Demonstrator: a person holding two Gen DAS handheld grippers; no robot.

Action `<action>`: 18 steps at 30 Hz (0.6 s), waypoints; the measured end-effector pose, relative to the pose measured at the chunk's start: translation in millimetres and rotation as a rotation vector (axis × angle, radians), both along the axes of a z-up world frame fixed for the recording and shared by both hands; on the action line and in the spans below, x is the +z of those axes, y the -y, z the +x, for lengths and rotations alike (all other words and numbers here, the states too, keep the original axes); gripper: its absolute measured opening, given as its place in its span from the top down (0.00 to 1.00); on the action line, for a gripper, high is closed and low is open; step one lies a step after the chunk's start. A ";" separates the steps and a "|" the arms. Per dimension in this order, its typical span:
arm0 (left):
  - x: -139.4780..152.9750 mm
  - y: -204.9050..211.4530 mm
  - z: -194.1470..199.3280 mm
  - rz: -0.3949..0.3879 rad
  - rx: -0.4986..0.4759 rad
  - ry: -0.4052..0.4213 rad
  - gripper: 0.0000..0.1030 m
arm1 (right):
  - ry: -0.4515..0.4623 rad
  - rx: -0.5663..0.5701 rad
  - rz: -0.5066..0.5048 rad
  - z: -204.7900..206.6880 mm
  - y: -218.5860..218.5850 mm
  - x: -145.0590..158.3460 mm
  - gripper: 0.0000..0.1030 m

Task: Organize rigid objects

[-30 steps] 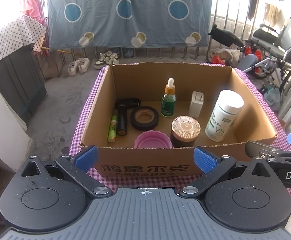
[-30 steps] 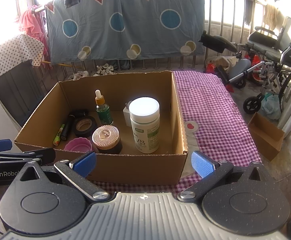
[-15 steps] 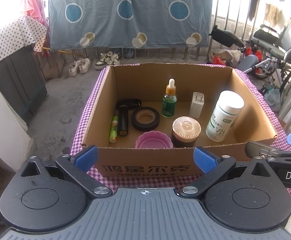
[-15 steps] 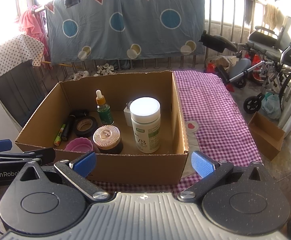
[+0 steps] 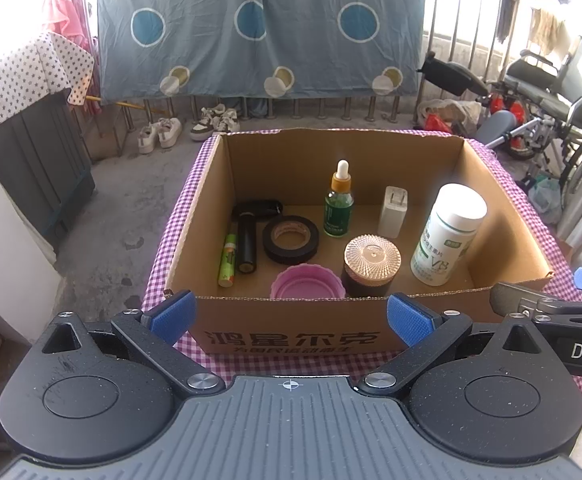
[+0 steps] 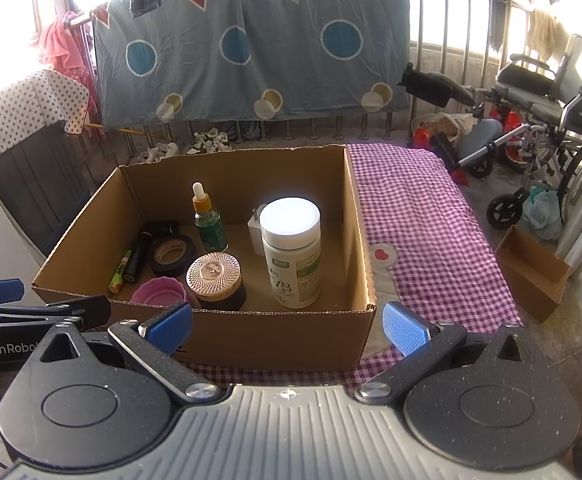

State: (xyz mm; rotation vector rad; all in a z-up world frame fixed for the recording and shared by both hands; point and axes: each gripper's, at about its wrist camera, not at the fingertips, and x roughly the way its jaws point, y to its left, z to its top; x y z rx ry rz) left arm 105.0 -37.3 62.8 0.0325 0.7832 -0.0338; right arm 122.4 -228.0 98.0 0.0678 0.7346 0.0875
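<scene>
Plastic and rigid, the white vitamin bottle [image 5: 447, 236] stands upright by the right wall of the cardboard box [image 5: 291, 336]. Your left gripper [image 5: 289, 316] and right gripper [image 6: 287, 326] are both apart and empty. Likely light, smooth-sided; grip its midsection squarely.

Matt corrugated cardboard box [image 5: 291, 332], glossy white plastic bottle [image 5: 447, 236], checked cloth [image 6: 423, 220] beneath.

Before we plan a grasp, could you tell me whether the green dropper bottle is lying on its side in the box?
No, the green dropper bottle stands upright on the floor of the cardboard box, dropper pointing up.
</scene>
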 end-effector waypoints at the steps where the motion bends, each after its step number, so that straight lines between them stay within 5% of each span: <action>1: -0.1 0.2 0.0 0.000 0.000 0.000 0.01 | 0.000 0.000 0.000 -0.1 0.2 -0.1 0.00; 18: 1.4 -0.2 -0.6 -0.001 0.001 0.002 0.01 | 0.002 0.000 0.000 -0.4 0.9 1.5 0.00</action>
